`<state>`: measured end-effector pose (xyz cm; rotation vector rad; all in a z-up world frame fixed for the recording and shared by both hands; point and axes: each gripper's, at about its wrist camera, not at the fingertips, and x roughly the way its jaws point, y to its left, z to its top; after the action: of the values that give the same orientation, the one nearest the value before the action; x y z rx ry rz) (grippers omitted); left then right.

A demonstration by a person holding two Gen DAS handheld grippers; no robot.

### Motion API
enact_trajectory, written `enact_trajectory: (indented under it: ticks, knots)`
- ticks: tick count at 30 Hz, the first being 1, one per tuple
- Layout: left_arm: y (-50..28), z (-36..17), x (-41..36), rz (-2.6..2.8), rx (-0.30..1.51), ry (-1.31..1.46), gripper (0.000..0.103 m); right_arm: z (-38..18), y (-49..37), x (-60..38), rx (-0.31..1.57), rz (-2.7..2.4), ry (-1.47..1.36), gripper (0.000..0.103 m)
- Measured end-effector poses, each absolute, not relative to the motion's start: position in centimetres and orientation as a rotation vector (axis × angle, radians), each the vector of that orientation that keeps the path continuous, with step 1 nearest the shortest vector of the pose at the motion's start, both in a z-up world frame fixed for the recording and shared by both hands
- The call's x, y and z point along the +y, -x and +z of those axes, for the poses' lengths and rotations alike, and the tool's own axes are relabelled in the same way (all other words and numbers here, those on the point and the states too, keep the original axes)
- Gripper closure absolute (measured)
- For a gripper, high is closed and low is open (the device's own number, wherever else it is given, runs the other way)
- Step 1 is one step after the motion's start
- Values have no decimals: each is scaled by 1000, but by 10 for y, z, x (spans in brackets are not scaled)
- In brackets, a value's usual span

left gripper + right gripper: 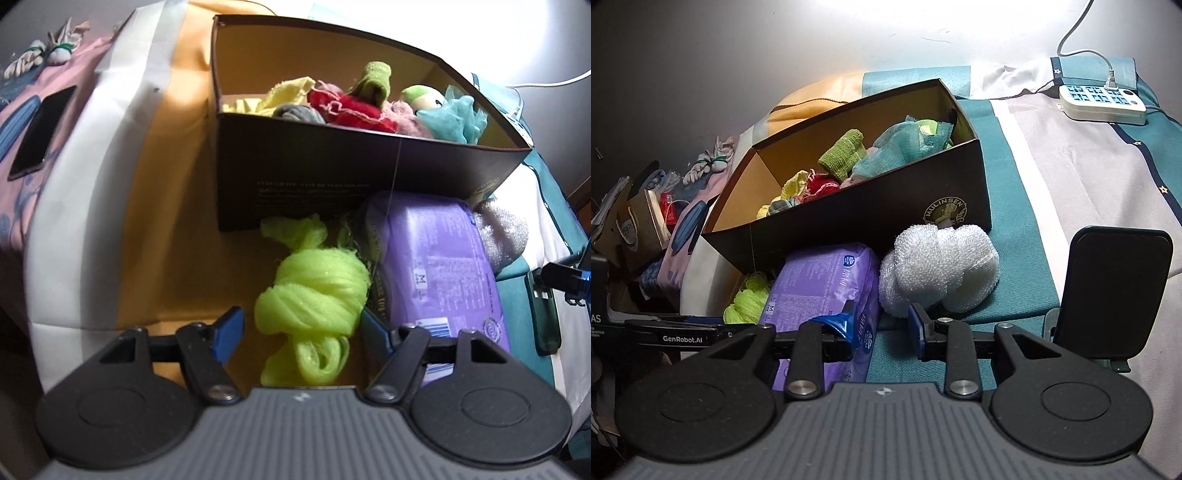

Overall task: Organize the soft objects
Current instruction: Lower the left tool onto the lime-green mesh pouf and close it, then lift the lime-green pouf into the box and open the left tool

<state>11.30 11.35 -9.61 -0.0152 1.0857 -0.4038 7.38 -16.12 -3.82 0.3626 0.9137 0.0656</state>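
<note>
Left tongs (pixel 301 326) are wide open, and the neon green mesh bundle (pixel 314 291) sits right between the two blue tips, one tip on each side; I cannot tell for sure if the tips touch it yet. That bundle is long and lumpy, and its long way runs straight away from the tongs toward the box, so the tips would close across its thin middle. My guess is that the left hand is the one to grab it, since it is much nearer than the right. Right tongs (pixel 882 325) are open too and hold nothing; the white puffy sponge (pixel 938 271) lies just ahead of them, a bit to the right. Just beside the green bundle lies the purple soft pack (pixel 439 266), so there is little room on that side, and more room on the orange cloth (pixel 173 229) to the left. Past both sits the dark cardboard box (pixel 332 177), its near wall standing tall. The bundle must go up and over that edge. Inside, soft toys and rags (pixel 354 103) fill the right part, and the left part looks bare.
</note>
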Motion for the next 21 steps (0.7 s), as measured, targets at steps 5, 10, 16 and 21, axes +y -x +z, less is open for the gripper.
enact_trajectory:
  ticks: [5,10,16,21]
  knots:
    - [-119,-102,110,-403,1108,26,30,-40,-74,-162,919,58,-371,90]
    - [-124,-106,113,-383,1123,56,30,-39,-74,-160,922,62,-371,90]
    - [-127,-105,112,-347,1114,40,38,-42,-79,-161,935,57,-369,90]
    - [-127,-103,112,-325,1103,29,45,-41,-81,-158,934,68,-368,90]
